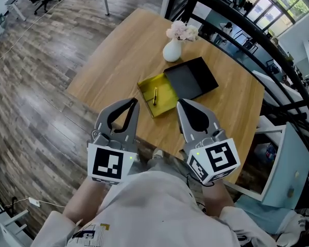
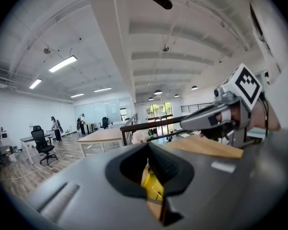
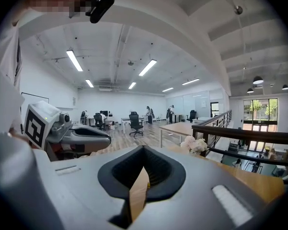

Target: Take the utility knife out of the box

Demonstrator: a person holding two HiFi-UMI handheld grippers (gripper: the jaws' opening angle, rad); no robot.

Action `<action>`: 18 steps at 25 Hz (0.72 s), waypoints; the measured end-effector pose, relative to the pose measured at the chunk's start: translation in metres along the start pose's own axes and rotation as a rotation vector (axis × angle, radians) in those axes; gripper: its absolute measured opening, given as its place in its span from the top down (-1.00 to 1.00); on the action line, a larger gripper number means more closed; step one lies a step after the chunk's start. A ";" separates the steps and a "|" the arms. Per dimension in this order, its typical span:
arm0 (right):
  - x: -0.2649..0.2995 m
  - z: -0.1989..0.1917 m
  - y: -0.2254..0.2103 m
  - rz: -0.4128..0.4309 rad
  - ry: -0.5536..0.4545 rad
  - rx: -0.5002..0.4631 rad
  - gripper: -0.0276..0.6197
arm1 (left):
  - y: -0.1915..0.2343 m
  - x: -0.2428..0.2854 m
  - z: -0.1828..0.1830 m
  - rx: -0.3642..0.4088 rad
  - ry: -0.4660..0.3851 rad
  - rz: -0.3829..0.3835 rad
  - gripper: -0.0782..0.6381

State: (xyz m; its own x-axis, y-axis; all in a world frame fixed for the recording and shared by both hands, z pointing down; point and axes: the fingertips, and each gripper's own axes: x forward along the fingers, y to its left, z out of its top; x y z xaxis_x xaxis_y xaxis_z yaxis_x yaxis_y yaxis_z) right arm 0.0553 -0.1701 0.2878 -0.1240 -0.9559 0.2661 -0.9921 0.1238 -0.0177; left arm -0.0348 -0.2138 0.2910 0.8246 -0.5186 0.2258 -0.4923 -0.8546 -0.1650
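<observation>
An open yellow box lies on the wooden table, with its black lid beside it on the right. Inside the box lies the slim utility knife. My left gripper hovers at the table's near edge, left of the box, its jaws shut and empty. My right gripper hovers just right of the box's near corner, also shut and empty. In the left gripper view a sliver of the yellow box shows through the slit of the closed left gripper. The right gripper points along the table.
A white vase of pale flowers stands behind the box near the lid. A dark railing runs along the table's far right side. A pale cabinet stands at the right. Wooden floor lies to the left.
</observation>
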 end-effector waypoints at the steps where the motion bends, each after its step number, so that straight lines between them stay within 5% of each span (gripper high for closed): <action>1: 0.003 -0.002 -0.003 0.002 0.007 -0.002 0.91 | -0.001 0.003 -0.001 0.000 0.004 0.001 0.78; 7: 0.029 -0.017 -0.018 0.000 0.047 0.006 0.90 | 0.005 0.023 -0.013 0.015 0.030 0.008 0.78; 10: 0.048 -0.030 -0.020 0.009 0.103 -0.054 0.67 | 0.012 0.032 -0.017 -0.005 0.034 0.022 0.78; 18: 0.108 -0.088 -0.035 0.025 0.265 -0.074 0.52 | 0.030 0.069 -0.040 -0.029 0.069 0.024 0.78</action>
State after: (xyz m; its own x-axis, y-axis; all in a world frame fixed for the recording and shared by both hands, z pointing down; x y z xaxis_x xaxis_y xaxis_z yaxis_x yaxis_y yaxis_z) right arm 0.0782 -0.2547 0.4017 -0.1306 -0.8504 0.5097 -0.9836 0.1755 0.0406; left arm -0.0036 -0.2766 0.3403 0.7919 -0.5383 0.2884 -0.5202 -0.8419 -0.1434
